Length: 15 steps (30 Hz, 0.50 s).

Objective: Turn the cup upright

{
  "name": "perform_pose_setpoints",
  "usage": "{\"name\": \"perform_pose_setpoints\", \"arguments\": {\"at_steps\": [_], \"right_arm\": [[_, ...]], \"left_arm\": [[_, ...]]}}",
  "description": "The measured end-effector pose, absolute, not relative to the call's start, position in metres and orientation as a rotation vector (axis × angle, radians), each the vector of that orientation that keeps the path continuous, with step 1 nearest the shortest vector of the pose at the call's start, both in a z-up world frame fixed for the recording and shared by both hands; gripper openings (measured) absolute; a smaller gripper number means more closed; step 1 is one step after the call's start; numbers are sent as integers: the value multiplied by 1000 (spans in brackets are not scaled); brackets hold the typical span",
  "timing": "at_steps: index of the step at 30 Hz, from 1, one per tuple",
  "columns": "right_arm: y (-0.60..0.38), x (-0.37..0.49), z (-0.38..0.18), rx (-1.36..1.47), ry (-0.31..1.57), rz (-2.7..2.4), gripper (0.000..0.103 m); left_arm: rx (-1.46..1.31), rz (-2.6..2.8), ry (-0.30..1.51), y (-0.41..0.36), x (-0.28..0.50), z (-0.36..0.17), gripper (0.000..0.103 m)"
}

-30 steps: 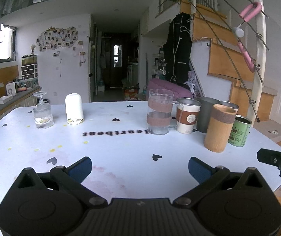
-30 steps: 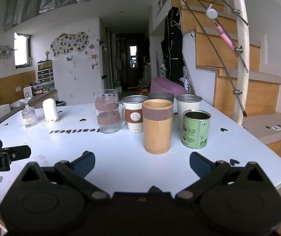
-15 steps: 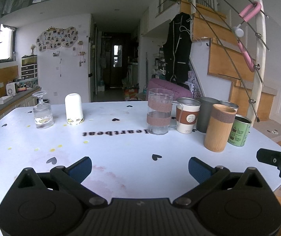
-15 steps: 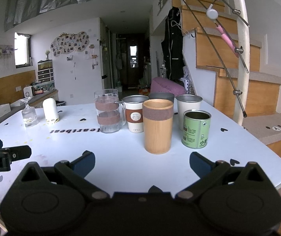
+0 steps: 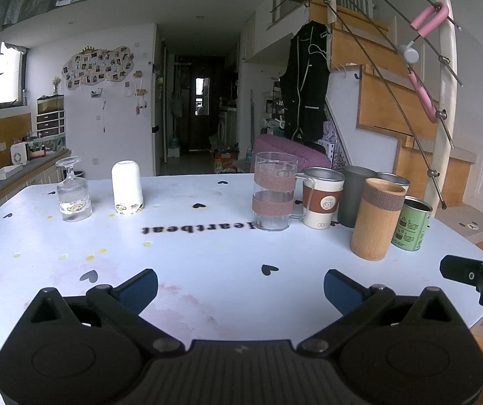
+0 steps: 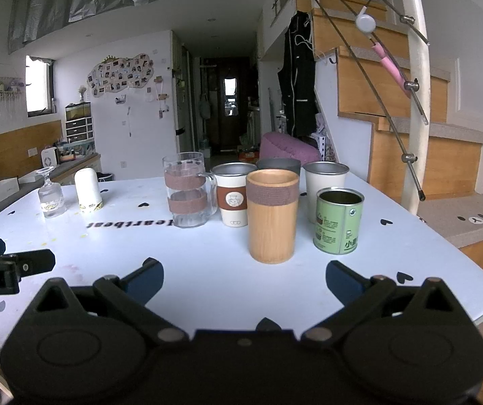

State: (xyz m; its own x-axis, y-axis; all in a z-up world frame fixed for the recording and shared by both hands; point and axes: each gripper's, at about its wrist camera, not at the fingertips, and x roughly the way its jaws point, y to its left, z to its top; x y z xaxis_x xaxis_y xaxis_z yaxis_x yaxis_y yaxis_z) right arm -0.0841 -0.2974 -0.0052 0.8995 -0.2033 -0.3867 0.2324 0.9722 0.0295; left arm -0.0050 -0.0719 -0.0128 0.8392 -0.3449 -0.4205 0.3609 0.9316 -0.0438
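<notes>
Hovering at the near edge of the surface, both claws, left claw and right claw, were spread and empty; the inverted white cup stood untouched far left.

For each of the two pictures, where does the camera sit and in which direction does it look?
Left wrist: on the left tool, low at the table's near edge, facing the white cup and glass, both upside down; its open fingers and the right tool's tip at the right edge show.
Right wrist: on the right tool, further right, facing the wooden cup; its open fingers and the left tool's tip show.
Shared: all the cups.
</notes>
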Motion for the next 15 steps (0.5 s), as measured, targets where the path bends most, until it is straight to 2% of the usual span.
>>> {"name": "perform_pose_setpoints", "arguments": {"at_steps": [15], "right_arm": [[-296,-84,-6,72,388,-229,103]], "left_arm": [[38,-373,438,-72,-5,-12,103]]}}
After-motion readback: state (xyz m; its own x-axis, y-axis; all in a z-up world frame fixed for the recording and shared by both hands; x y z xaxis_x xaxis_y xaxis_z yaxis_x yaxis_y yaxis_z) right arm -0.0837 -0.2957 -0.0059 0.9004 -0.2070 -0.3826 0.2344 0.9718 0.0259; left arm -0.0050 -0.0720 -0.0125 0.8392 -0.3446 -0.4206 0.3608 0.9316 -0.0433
